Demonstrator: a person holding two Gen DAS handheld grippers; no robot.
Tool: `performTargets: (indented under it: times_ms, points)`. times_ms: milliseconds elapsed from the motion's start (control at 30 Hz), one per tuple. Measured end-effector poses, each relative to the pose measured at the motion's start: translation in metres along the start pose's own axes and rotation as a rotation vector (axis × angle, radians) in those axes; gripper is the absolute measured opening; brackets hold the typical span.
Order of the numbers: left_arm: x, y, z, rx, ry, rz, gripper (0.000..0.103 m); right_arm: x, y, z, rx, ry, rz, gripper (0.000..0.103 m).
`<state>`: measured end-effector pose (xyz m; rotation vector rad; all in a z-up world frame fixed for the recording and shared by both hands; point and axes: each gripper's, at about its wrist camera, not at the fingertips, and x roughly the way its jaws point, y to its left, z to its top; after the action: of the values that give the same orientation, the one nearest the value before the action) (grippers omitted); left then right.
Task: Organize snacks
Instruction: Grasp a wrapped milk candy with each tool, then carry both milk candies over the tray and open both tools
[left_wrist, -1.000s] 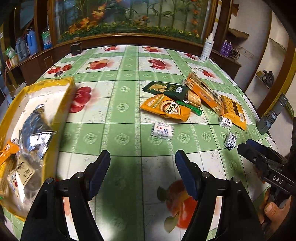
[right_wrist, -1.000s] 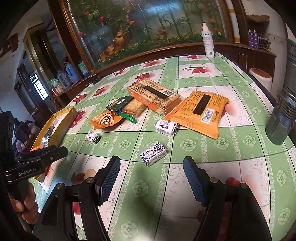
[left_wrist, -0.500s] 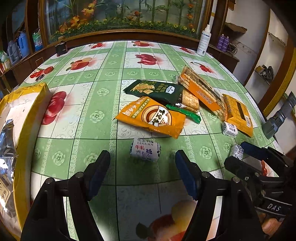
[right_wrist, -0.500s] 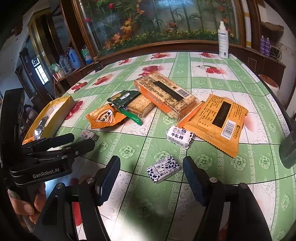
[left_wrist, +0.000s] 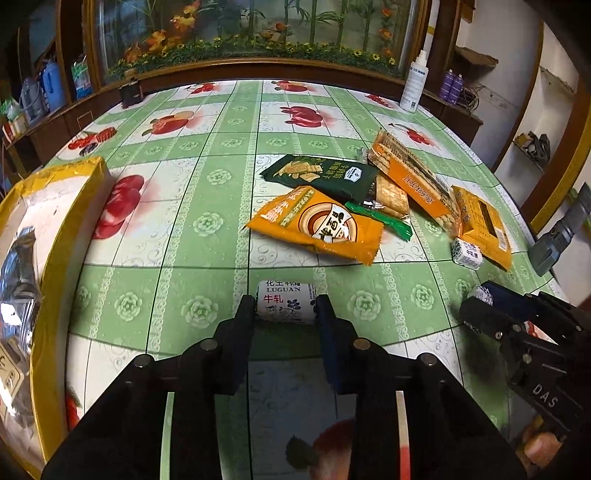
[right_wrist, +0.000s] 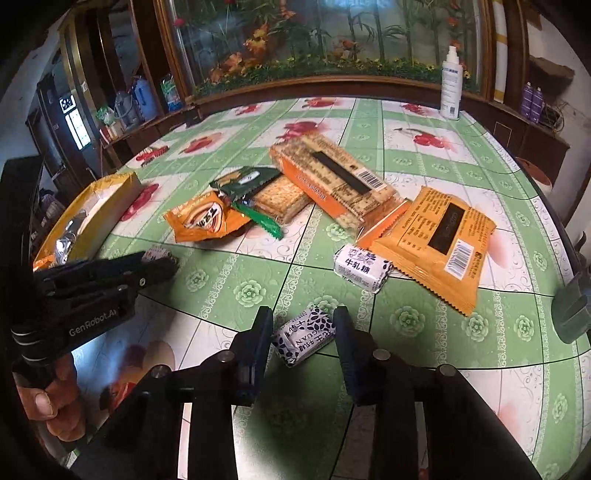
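Pick-up step: left gripper closing on a white nougat candy, right gripper clamped on a blue-patterned candy; next, probably lift both toward the yellow box.

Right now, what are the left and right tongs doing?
Left tongs: closing on a white nougat candy.
Right tongs: shut on a blue-patterned candy.

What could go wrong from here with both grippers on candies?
1. The left gripper is closing on a candy held only at the fingertips; it may slip when lifted.
2. The right gripper has its candy lying diagonal between the fingers, so it could twist or pop out.
3. The box sits far left; the right candy has a long carry and could drop.
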<state>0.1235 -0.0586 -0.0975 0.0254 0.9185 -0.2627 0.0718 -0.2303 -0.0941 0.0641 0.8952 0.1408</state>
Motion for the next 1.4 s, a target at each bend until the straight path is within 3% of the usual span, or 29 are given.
performTargets:
  times_ms: [367, 833, 1400]
  points:
    - [-0.049, 0.026, -0.017, -0.068, -0.073, -0.050, 0.029, -0.030, 0.023, -0.014, 0.002, -0.060, 0.106, 0.035]
    - [-0.096, 0.027, -0.035, -0.042, -0.111, 0.094, 0.029, -0.058, 0.080, -0.013, -0.071, -0.111, 0.231, 0.035]
    - [-0.114, 0.044, -0.042, -0.066, -0.161, 0.167, 0.029, -0.065, 0.104, -0.018, -0.095, -0.117, 0.255, 0.035]
